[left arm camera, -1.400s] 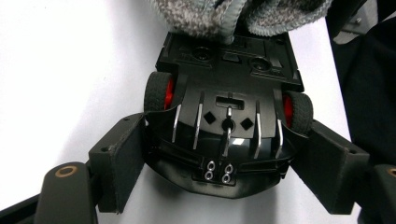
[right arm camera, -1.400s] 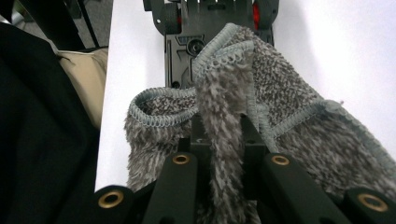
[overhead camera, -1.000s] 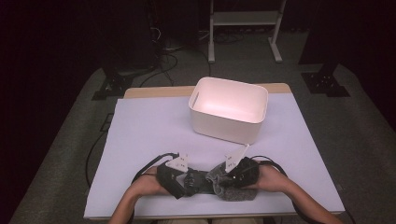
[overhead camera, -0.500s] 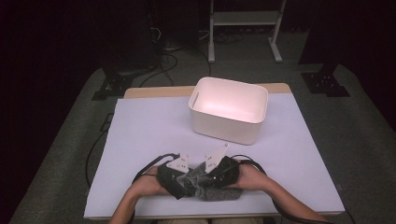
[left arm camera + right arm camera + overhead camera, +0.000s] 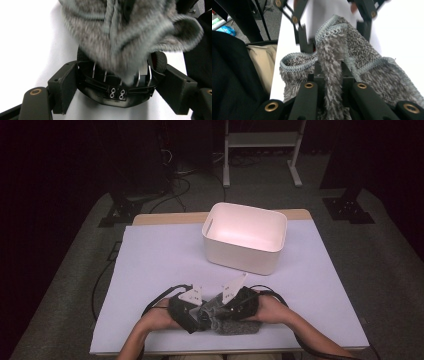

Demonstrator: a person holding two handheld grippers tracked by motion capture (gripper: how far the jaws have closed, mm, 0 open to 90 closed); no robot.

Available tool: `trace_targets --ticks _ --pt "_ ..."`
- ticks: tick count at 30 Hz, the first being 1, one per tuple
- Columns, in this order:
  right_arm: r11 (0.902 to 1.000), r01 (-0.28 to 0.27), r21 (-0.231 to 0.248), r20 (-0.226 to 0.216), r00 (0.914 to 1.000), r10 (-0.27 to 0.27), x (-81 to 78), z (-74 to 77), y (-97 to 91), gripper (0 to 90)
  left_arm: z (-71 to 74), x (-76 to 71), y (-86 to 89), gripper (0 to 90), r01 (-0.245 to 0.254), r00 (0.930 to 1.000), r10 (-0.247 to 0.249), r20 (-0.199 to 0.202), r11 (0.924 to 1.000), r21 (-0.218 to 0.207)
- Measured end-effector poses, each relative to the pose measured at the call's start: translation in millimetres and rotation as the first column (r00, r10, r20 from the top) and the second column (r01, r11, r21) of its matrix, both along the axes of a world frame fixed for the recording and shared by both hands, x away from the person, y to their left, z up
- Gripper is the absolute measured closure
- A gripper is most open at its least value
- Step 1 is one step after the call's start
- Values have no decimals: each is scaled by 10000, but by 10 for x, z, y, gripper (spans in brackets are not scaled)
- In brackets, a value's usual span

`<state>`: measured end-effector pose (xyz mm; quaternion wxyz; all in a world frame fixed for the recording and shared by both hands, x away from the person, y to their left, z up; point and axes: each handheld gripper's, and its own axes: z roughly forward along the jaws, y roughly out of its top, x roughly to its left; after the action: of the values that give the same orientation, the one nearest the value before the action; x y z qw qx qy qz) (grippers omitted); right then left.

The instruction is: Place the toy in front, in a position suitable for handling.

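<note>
Near edge of the white table (image 5: 150, 270), close to the middle: a grey fuzzy cloth (image 5: 235, 325) bunched between two hand-held grippers, part lying on the table, part lifted. Right gripper (image 5: 329, 75) pinching a fold of the cloth, jaws pressed together on the fuzzy strip running up between them, blue-grey stitched hem (image 5: 327, 30) arching over the top. In the high view, right gripper (image 5: 235, 306) just right of centre, grey plate tilted up, a hand (image 5: 272, 309) wrapped behind it. Left gripper (image 5: 192, 312) touching-close on the left, its hand (image 5: 157, 319) on the near side, cables looping out to both sides. In the left gripper view, jaws standing apart with the cloth (image 5: 125, 37) hanging over and between them; pads hidden under the fabric, so cannot tell whether pressing on it or not. Cloth blurred at its edges there. Farther back and to the right of centre, well apart from the hands: a white bin (image 5: 245, 240), upright, open top. Forearms entering from the near edge, converging on the cloth.
</note>
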<state>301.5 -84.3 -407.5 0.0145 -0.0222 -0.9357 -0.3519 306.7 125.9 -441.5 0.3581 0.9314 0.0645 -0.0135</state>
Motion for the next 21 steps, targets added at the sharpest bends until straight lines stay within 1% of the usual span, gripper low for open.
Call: trace_targets --ticks 4,5,7,9,13,15,18,21 --pt "9997 -216 117 133 9997 215 5 14 172 800 -11 -10 -8 221 19 10000 -19 42 9999 131" --pt "9996 -270 108 160 9995 268 15 10 194 800 -21 -4 3 221 0 10000 0 -50 10000 47" --pt "9998 -184 73 136 9997 183 34 11 170 801 -20 2 15 222 -17 10000 16 -92 10000 -80" --pt "10000 9 -21 168 9999 -8 58 17 106 802 -13 -1 16 222 -46 10000 45 -82 9999 -134" --pt "9989 325 -334 177 9993 -319 86 2 -51 802 -21 3 24 223 -34 9999 31 -139 9998 -172" --pt "9984 465 -322 116 9989 -461 92 -12 -106 802 -16 4 21 223 -8 9999 6 -118 9999 -154" --pt "9988 465 -164 109 9989 -463 92 -13 -74 801 -11 3 11 223 13 10000 -14 -90 9999 -108" --pt "9996 267 -42 177 9995 -266 95 12 59 800 -9 -11 2 223 24 10000 -24 54 10000 19"
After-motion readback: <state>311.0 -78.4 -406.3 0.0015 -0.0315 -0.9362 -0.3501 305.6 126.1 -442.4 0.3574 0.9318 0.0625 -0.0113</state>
